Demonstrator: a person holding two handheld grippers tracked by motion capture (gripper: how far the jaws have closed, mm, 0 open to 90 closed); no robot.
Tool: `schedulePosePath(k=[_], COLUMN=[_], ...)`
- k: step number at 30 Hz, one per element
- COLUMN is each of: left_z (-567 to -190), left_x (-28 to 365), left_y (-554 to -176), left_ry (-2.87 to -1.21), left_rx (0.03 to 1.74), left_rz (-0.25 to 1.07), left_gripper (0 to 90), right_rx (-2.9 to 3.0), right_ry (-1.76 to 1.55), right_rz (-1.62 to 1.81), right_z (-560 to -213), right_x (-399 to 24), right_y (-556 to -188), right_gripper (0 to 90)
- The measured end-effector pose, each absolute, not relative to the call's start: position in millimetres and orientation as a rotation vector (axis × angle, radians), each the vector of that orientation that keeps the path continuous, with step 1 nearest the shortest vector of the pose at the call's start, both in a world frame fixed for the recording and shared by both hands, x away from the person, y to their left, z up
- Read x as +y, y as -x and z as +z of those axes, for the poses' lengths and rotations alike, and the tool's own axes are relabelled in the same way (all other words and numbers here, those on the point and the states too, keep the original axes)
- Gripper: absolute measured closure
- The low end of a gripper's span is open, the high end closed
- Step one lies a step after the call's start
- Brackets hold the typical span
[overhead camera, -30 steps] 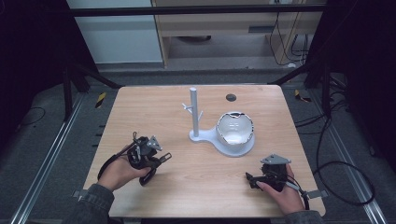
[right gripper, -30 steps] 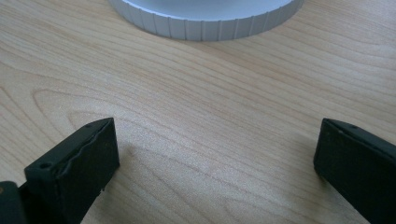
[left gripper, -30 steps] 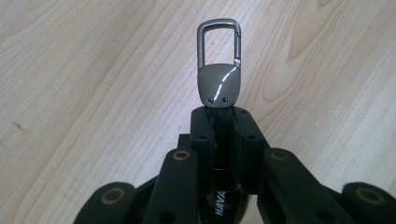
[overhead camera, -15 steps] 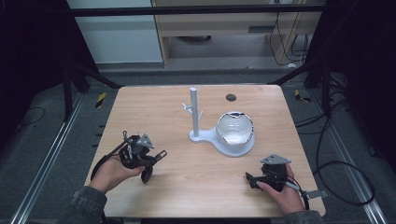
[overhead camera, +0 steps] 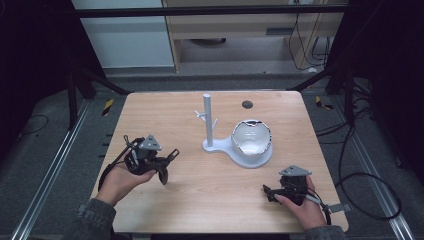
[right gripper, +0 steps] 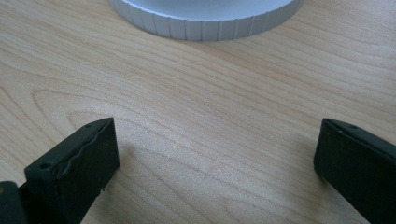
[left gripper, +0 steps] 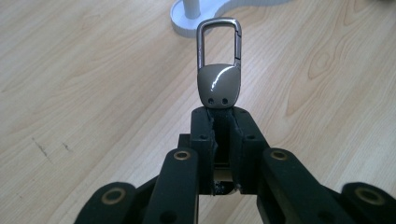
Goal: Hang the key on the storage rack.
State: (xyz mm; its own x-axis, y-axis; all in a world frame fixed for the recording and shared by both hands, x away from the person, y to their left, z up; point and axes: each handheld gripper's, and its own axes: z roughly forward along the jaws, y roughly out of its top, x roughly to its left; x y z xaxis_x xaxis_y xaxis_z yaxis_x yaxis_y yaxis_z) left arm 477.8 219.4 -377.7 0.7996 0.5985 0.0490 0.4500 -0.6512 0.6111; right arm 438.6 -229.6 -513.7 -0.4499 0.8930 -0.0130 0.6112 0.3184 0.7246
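My left gripper (left gripper: pixel 219 116) is shut on the base of a grey metal carabiner clip (left gripper: pixel 218 60), whose loop sticks out past the jaws toward the white stand (left gripper: pixel 187 18). In the high view the left gripper (overhead camera: pixel 167 161) is held in a hand over the table's left side. A white stand with a pegged post (overhead camera: pixel 207 120) and a round dish (overhead camera: pixel 251 140) stands mid-table. My right gripper (overhead camera: pixel 267 191) rests near the front right, pointing left. It is open (right gripper: pixel 215 154), with nothing between its jaws and the ribbed rim of the stand (right gripper: pixel 205 23) ahead.
A small dark round hole (overhead camera: pixel 247 104) sits in the wooden tabletop (overhead camera: pixel 210 200) behind the stand. Dark frame rails and cables surround the table on the floor.
The left hand and its gripper have shifted slightly left and risen a little, still holding the clip. The right gripper has stayed where it was.
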Motion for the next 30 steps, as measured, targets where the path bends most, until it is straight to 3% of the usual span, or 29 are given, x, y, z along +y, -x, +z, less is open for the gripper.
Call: schedulePosePath(k=[30], left_z=[-341.8], left_x=[181.7], left_y=[-498.3], left_ry=[-2.185], left_rx=[0.781], left_rz=[0.467], left_gripper=[80.5], right_rx=[2.177], right_ry=[-1.345], right_rz=[0.927], right_z=[-513.3], right_x=[-229.2], right_y=[-438.3], right_gripper=[0.4])
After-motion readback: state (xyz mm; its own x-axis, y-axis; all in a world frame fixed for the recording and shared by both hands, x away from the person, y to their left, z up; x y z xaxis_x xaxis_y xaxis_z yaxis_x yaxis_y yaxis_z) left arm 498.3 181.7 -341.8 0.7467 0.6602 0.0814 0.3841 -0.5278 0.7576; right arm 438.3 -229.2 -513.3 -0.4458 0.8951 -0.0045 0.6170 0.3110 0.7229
